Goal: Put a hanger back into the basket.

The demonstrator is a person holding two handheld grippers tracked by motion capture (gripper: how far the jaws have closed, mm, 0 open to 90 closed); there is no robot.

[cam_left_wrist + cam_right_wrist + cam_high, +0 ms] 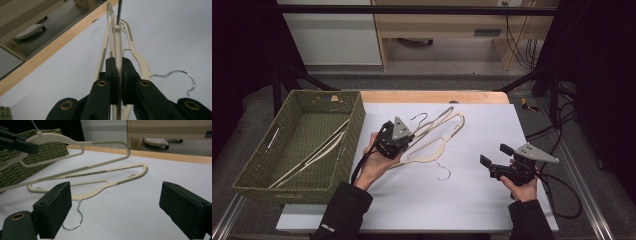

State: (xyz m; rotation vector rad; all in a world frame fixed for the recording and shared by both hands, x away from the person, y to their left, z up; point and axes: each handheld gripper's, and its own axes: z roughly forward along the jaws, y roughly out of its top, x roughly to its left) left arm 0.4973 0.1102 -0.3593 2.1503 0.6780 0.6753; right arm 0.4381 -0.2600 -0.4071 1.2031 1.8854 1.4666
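We are partway through clearing hangers off the white table sheet (472, 200) into the green woven basket (257, 172), where at least one cream hanger (314, 155) already lies on the basket floor. The step in hand looks like the carry: our left gripper (119, 75) has its jaws pinched tight on the upper bar of a cream plastic hanger (82, 143), near the neck, and the hanger hangs lifted clear of the sheet, tilted, with its hook end toward the far side of the table. In the high view the left gripper (393, 137) sits just to the right of the basket's near wall

A second cream hanger (105, 183) lies flat on the sheet beneath and beside the lifted one, its wire hook (75, 218) pointing toward us. Our right gripper (497, 156) holds nothing; its jaws stand wide apart, aimed across the sheet toward that second hanger, well short of it

Next, we judge, the left hand must swing its hanger over the basket rim and lower it lengthwise before letting go, keeping the lifted hanger from snagging the one on the sheet
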